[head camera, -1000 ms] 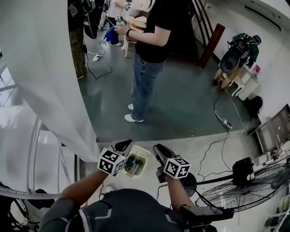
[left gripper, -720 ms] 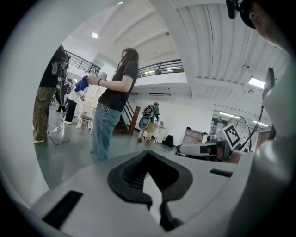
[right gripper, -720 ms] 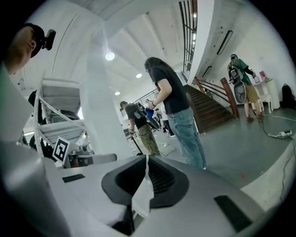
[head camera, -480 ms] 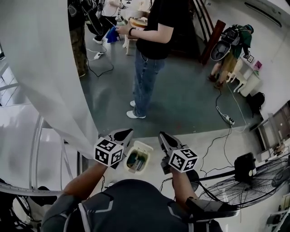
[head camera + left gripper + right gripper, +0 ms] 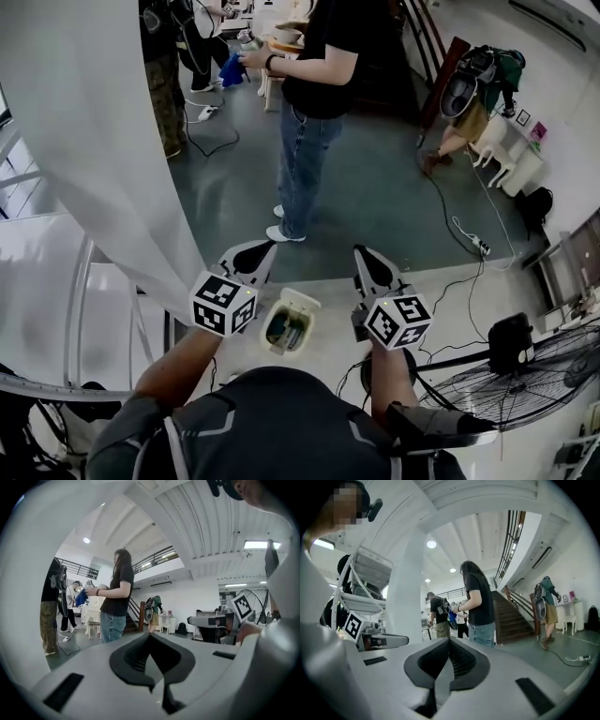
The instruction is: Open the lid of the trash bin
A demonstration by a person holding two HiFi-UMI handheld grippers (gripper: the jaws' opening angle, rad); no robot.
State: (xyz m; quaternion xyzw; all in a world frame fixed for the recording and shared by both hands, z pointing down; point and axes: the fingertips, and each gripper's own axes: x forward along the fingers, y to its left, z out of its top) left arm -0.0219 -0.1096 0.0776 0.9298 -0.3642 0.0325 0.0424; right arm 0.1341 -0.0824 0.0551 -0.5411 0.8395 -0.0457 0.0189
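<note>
Hovering near, left claw (image 5: 261, 249) and right claw (image 5: 364, 255) both closed and empty, flanking above the trash bin (image 5: 289, 323) on the floor (image 5: 333, 305), contents showing. Risk: descending shut could knock the light bin over; bystander (image 5: 314, 84) stands far.

At the bottom centre of the head view the person wears a dark grey top (image 5: 272, 422) with thin pale piping lines. The left gripper (image 5: 251, 253) and right gripper (image 5: 371, 264) are pale grey plastic shells with black ribbed pads. Each carries a white cube (image 5: 223, 303) printed with black square markers.
</note>
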